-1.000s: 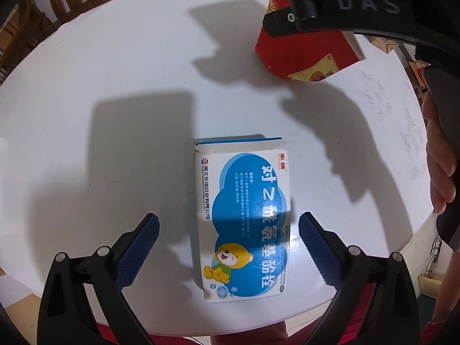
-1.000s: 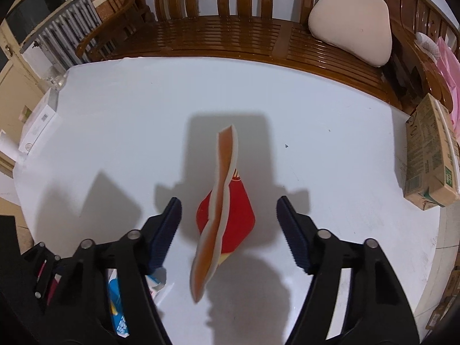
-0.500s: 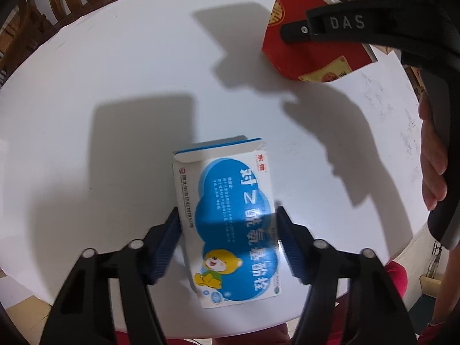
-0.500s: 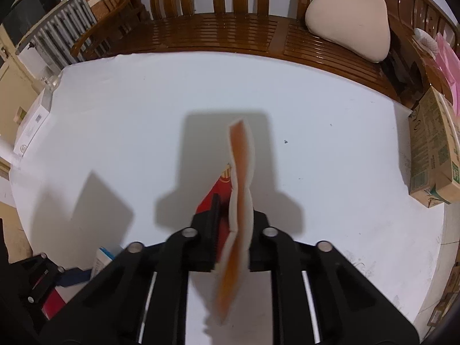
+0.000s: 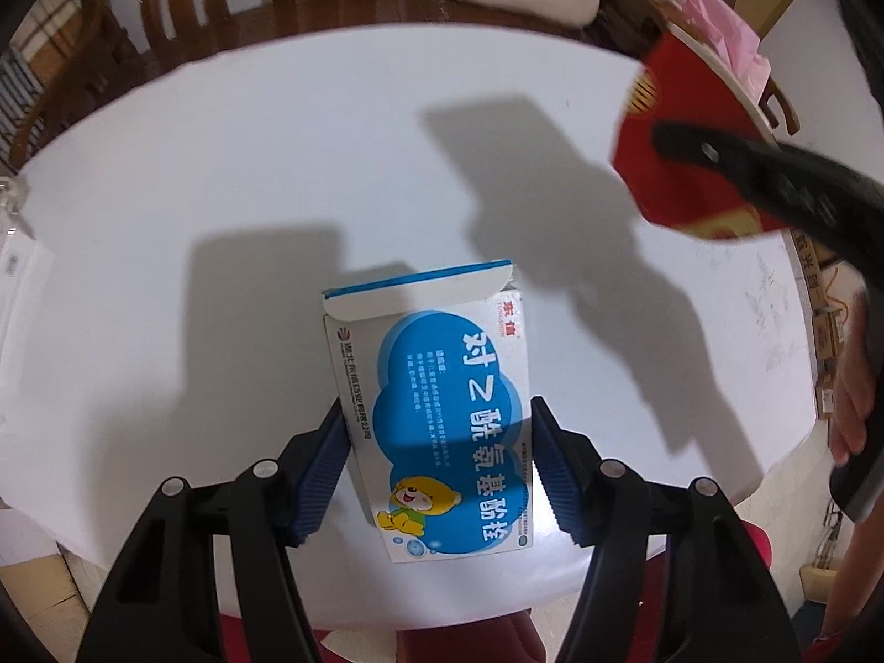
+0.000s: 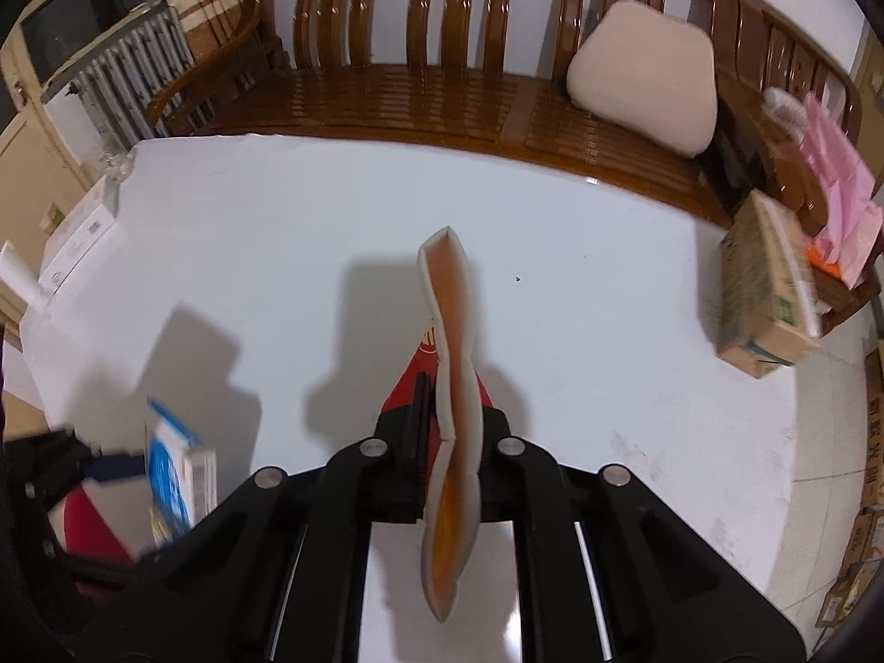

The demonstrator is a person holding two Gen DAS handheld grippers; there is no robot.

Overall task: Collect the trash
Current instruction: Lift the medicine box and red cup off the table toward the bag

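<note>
Left tool (image 5: 439, 464) clenched the blue box (image 5: 442, 414) by both long sides, at six o'clock near the white worktop's (image 5: 276, 177) rim. Right tool (image 6: 447, 431) gripped the red packet (image 6: 450, 387) edge-on, up at two o'clock from the box. Bare worktop stretched toward twelve; a bench (image 6: 420, 105) ran behind that far edge.

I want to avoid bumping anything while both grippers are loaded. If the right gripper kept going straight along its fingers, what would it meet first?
Likely the white table, which fills the view beyond the right gripper and its red packet. The wooden bench lies farther back; depth is uncertain.
</note>
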